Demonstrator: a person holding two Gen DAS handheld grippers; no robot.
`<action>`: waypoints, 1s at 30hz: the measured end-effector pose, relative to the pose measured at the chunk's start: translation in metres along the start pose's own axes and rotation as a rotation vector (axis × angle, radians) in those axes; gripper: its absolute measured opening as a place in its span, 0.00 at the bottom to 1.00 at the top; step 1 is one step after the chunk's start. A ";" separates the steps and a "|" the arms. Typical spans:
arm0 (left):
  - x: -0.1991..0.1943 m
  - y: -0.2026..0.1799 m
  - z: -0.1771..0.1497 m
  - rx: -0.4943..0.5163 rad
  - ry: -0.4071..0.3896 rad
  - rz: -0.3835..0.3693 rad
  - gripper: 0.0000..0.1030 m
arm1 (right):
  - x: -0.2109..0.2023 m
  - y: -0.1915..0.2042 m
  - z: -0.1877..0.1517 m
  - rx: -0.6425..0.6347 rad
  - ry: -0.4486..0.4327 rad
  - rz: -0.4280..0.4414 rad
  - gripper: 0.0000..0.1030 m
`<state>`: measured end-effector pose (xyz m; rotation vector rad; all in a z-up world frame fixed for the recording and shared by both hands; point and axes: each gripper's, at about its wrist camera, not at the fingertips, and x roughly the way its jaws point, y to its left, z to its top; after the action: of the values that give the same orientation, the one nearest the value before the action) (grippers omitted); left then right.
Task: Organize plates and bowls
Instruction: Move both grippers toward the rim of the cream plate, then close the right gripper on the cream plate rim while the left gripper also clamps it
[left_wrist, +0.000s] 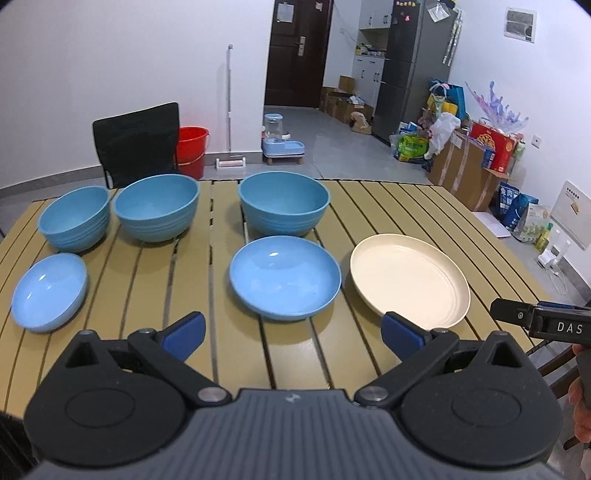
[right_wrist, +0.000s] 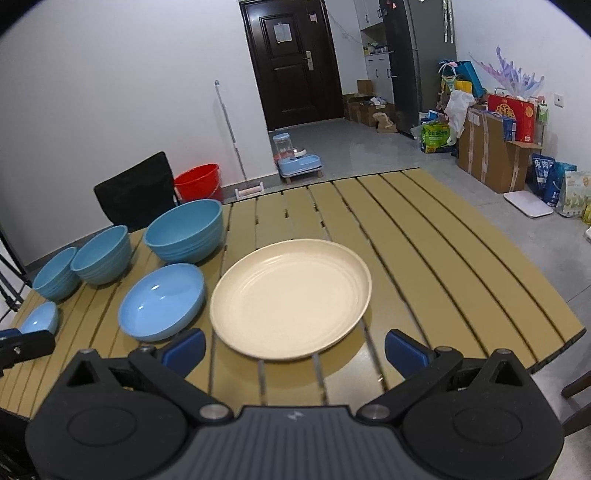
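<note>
Three deep ribbed blue bowls stand in a row at the back of the slatted table: left (left_wrist: 74, 218), middle (left_wrist: 155, 206), right (left_wrist: 284, 203). In front lie a small shallow light-blue bowl (left_wrist: 48, 291), a wider shallow blue bowl (left_wrist: 284, 277) (right_wrist: 162, 301) and a cream plate (left_wrist: 408, 280) (right_wrist: 291, 299). My left gripper (left_wrist: 293, 332) hovers open just short of the wide shallow bowl. My right gripper (right_wrist: 293, 349) is open too, its fingers spread on either side of the plate's near rim, touching nothing.
The tan slatted table (right_wrist: 443, 258) has bare slats right of the plate. Behind it are a black chair (left_wrist: 136, 144), a red bucket (left_wrist: 192, 147), a mop (left_wrist: 229, 110) and a pet feeder (left_wrist: 280, 142). Boxes and bags (left_wrist: 469, 162) crowd the right wall.
</note>
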<state>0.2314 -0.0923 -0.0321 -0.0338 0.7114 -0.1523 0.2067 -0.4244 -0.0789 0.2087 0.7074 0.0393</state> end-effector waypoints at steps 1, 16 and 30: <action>0.005 -0.002 0.003 0.008 0.004 -0.004 1.00 | 0.002 -0.003 0.003 -0.001 0.002 -0.003 1.00; 0.067 -0.030 0.044 0.113 0.052 -0.049 1.00 | 0.052 -0.041 0.022 0.092 0.077 -0.039 1.00; 0.152 -0.059 0.091 0.182 0.180 -0.112 0.97 | 0.090 -0.066 0.043 0.185 0.134 -0.065 0.98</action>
<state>0.3967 -0.1751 -0.0570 0.1155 0.8731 -0.3296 0.3009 -0.4870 -0.1177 0.3627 0.8512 -0.0748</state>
